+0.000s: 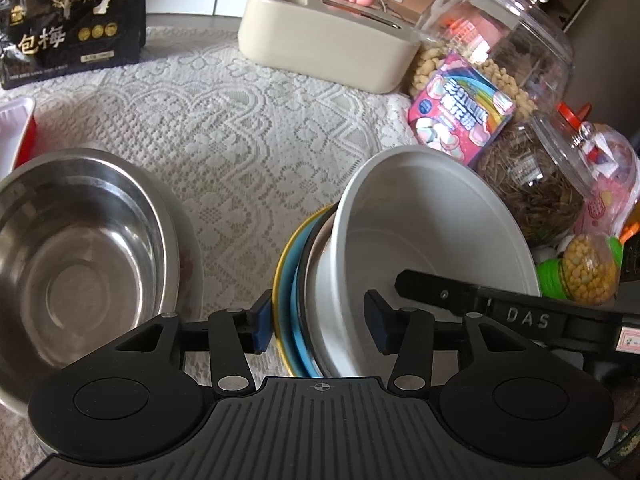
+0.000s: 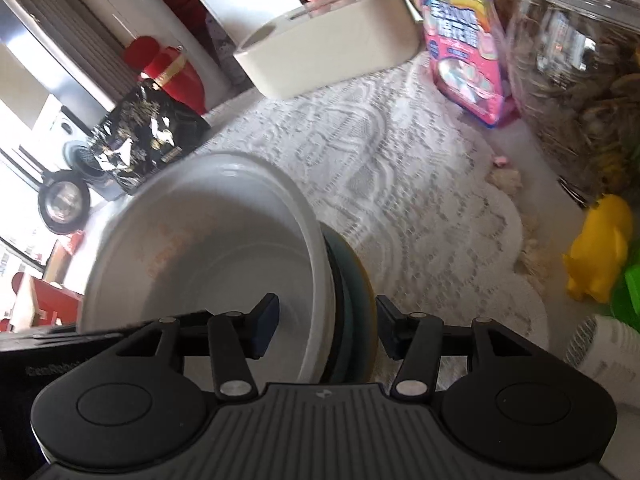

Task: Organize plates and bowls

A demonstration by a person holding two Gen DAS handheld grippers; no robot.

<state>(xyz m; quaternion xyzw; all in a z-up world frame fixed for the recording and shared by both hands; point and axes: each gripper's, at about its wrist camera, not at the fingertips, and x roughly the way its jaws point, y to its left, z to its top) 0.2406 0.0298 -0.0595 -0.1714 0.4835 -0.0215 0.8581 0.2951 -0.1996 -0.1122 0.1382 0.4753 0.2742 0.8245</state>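
A stack of dishes stands on edge over the lace tablecloth: a white bowl [image 1: 432, 236] nested on a blue plate [image 1: 298, 316] and a yellow plate [image 1: 280, 276]. My left gripper [image 1: 320, 320] is open wide, its jaws on either side of the stack's rim. My right gripper [image 2: 326, 330] is open too, its jaws straddling the white bowl's [image 2: 216, 236] wall and the plates [image 2: 356, 300] from the other side. Whether the pads touch is unclear. The right gripper's body also shows in the left wrist view [image 1: 500, 308]. A steel bowl [image 1: 76, 252] sits to the left.
Glass jars of snacks [image 1: 532, 184], a pink candy bag [image 1: 460, 108] and a beige box [image 1: 320, 44] stand at the right and back. A black snack bag [image 1: 72, 20] is at the back left, a white tray [image 1: 12, 128] at the left edge. A yellow toy [image 2: 600, 256] lies at the right.
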